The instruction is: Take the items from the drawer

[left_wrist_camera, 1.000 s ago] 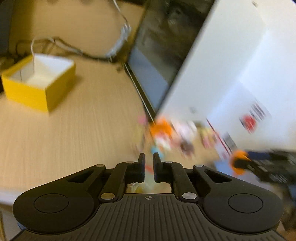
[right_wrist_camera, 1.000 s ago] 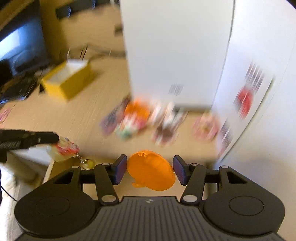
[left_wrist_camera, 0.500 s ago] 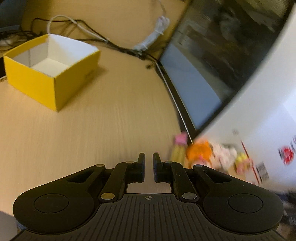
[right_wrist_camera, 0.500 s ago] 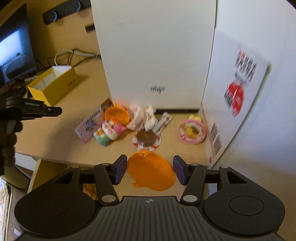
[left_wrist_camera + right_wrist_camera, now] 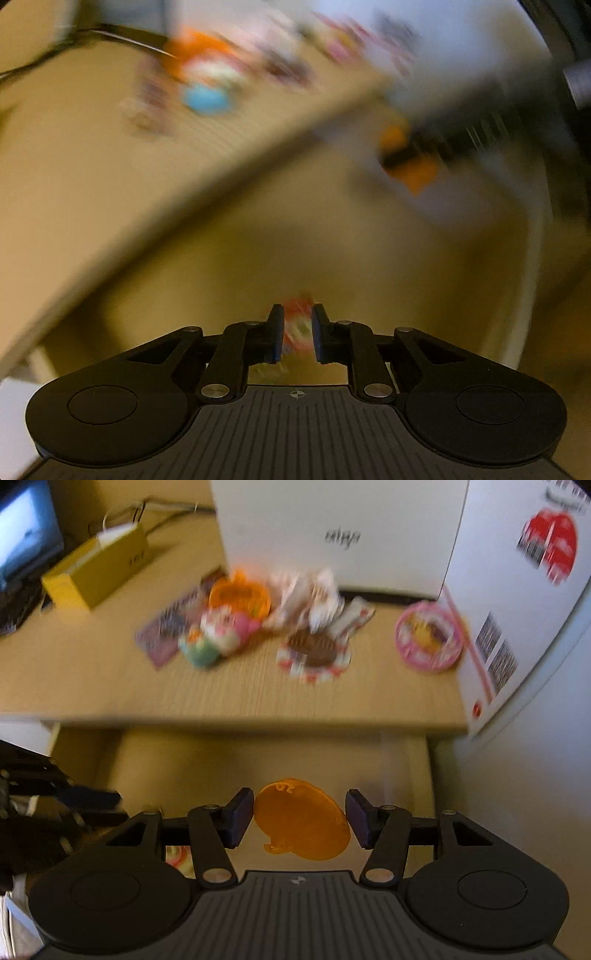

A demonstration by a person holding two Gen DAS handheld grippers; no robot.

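The open drawer lies below the desk edge. Above its floor my right gripper is shut on a flat orange disc. My left gripper points down into the drawer with its fingers slightly apart, and a blurred red-and-white small item shows in the gap beyond the tips. In the right wrist view the left gripper hangs over the drawer's left side. A pink-and-white item lies partly hidden under the right gripper's left finger.
On the desk lie an orange case, a pastel toy, a brown disc on a red-white wrapper and a pink round tin. Behind stand a white box, a yellow box and a monitor.
My left gripper let go of a keychain item on the desk, swung down into the drawer and opened a little. The right gripper kept the orange disc and drew back over the drawer.
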